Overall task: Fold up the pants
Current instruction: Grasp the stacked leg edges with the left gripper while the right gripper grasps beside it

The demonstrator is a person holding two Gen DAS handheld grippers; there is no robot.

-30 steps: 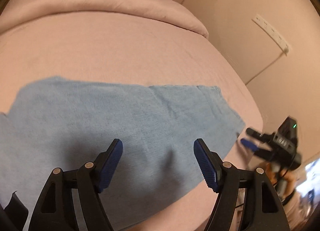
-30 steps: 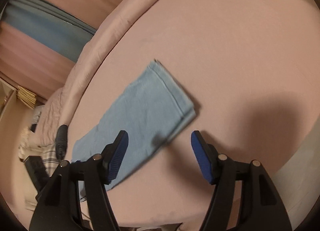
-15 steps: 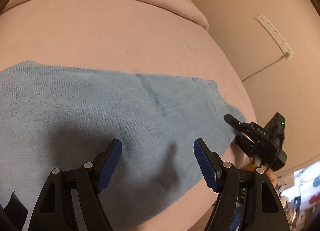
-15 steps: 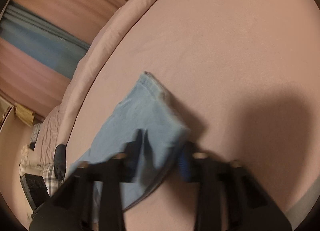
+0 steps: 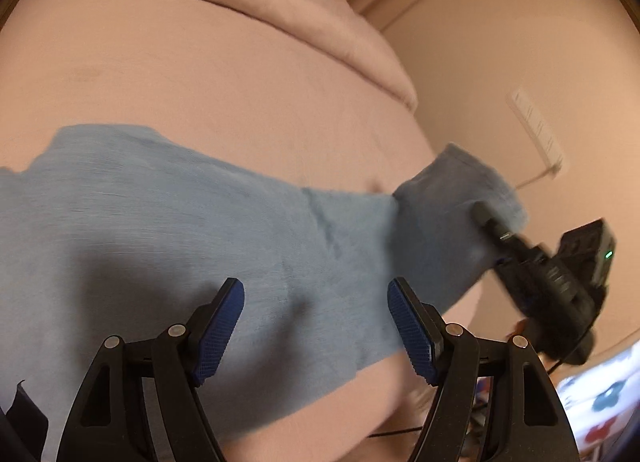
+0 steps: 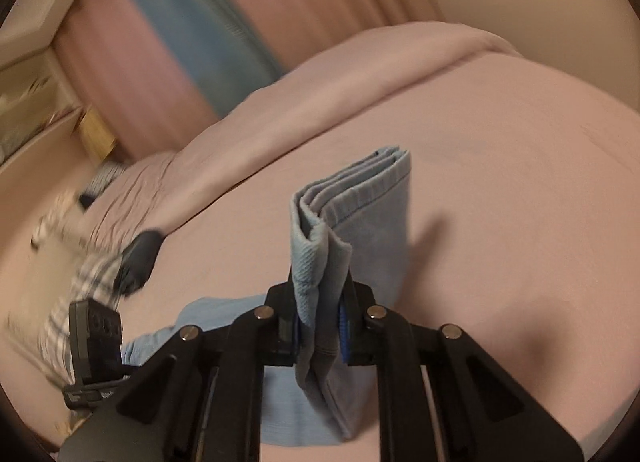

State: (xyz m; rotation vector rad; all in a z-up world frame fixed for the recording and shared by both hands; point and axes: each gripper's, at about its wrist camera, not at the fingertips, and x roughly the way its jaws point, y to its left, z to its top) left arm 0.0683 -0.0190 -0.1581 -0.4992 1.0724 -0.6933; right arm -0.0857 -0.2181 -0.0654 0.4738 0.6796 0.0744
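Right gripper [image 6: 320, 326] closing, clenching hem of pants [image 6: 368, 217], lifted off bed [image 6: 500, 161]; left gripper [image 5: 316, 326] released. Lengthwise fold done, crosswise fold left.

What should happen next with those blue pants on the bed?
Probably carry the lifted end across toward the other end. The right gripper is closing on the pants hem, raised off the bed, while the left gripper hangs open above the flat part.
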